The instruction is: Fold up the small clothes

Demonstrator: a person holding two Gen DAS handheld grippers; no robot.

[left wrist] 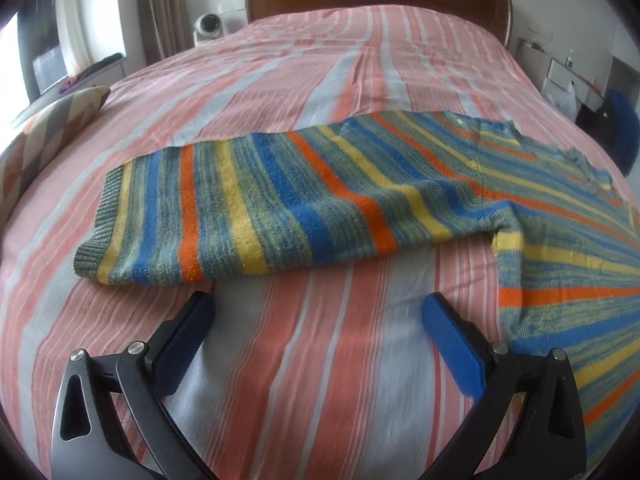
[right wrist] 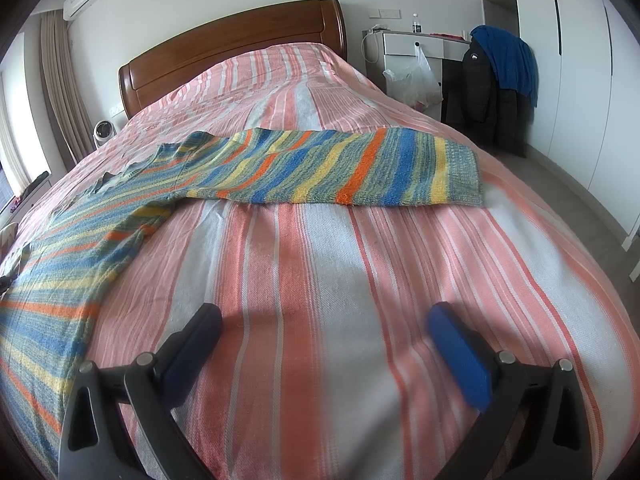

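Note:
A knitted sweater [left wrist: 568, 248] striped in blue, yellow, orange and grey-green lies flat on the bed. In the left wrist view one sleeve [left wrist: 256, 208] stretches out to the left, its ribbed cuff at the far left end. My left gripper [left wrist: 318, 312] hovers open just in front of that sleeve, nothing between its blue pads. In the right wrist view the other sleeve [right wrist: 340, 168] stretches right, and the sweater's body [right wrist: 60, 280] runs down the left side. My right gripper [right wrist: 324, 322] is open over bare bedspread, well short of the sleeve.
The bed has a pink, orange and white striped spread [left wrist: 320, 72] and a wooden headboard [right wrist: 240, 48]. A patterned cushion [left wrist: 48, 136] lies at the bed's left edge. A nightstand with a plastic bag [right wrist: 416, 76] and a chair draped with jackets [right wrist: 500, 80] stand to the right.

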